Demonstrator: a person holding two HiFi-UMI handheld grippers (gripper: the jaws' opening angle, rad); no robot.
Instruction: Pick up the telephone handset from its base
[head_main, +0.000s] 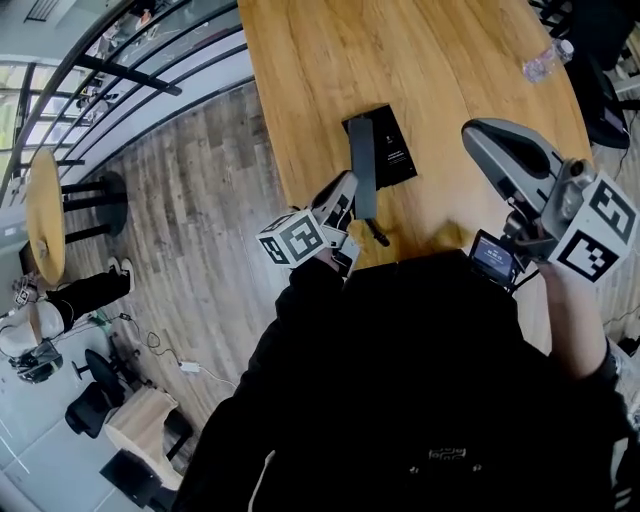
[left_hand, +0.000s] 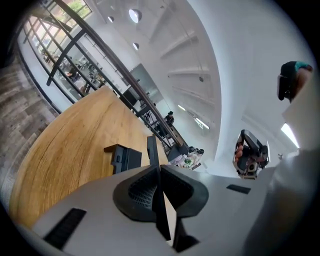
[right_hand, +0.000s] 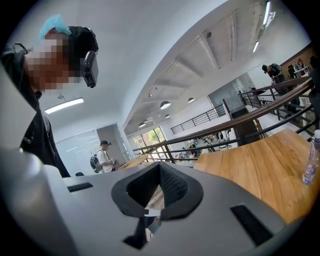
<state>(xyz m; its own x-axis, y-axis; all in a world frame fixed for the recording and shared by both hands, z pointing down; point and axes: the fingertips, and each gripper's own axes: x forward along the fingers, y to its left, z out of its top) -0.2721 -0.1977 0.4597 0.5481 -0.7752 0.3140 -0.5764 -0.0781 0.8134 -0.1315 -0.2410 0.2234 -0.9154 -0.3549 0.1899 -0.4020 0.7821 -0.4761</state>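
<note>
On the wooden table (head_main: 450, 60) lies the flat black telephone base (head_main: 394, 150). The long dark handset (head_main: 364, 165) hangs over the base's left side, with one end clamped in my left gripper (head_main: 350, 200). In the left gripper view the handset (left_hand: 152, 148) runs edge-on straight out from between the shut pads, and the base (left_hand: 123, 158) sits apart to its left on the table. My right gripper (head_main: 492, 142) is raised over the table's near right part, away from the phone. Its pads (right_hand: 172, 186) meet with nothing between them.
A clear water bottle (head_main: 547, 60) lies at the table's far right, and the same bottle (right_hand: 311, 161) shows in the right gripper view. The table's left edge (head_main: 268, 150) drops to plank floor. A small round table (head_main: 45, 215) and a seated person (head_main: 60, 305) are far left.
</note>
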